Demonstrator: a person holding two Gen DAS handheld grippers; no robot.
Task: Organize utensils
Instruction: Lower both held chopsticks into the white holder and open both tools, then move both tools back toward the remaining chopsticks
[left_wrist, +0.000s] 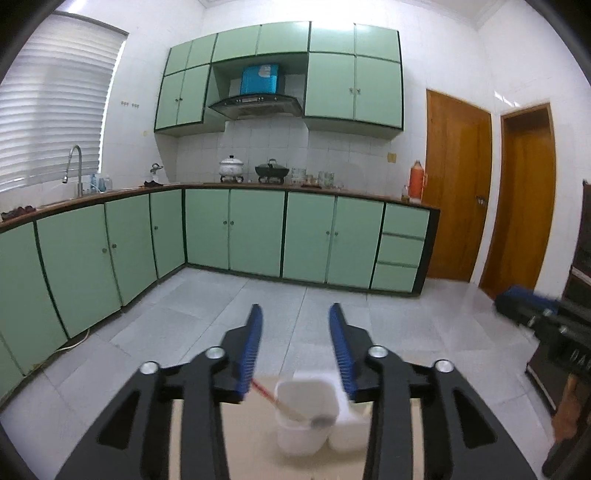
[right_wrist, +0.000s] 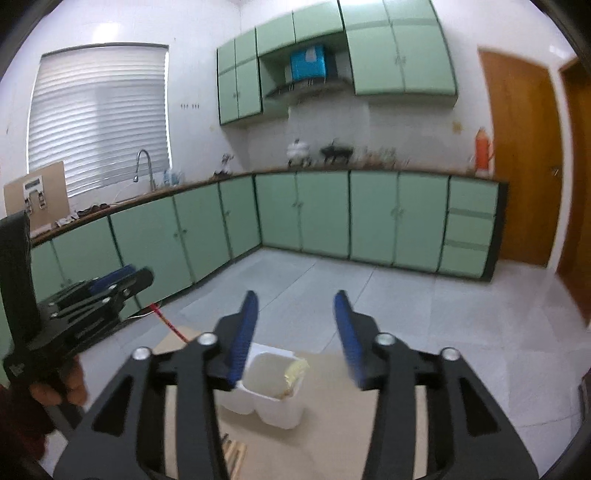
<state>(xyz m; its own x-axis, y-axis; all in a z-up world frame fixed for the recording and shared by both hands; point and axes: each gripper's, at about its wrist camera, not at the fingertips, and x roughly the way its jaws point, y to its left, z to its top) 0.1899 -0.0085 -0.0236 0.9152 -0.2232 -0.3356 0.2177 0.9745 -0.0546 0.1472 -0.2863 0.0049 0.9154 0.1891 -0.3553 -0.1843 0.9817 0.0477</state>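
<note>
Now, left gripper (left_wrist: 295, 314): jaws spread, holding nothing, above the white holder (left_wrist: 306, 417).
Right gripper (right_wrist: 295, 302): jaws spread, empty.
Holder: 2 compartments, on the tan tabletop (right_wrist: 332, 443); a red-handled utensil (left_wrist: 280, 402) leans in 1.
Risk: the holder looks light; a gripper nudging the slanted handle could tip it.
Blur: utensil details are unclear.
</note>
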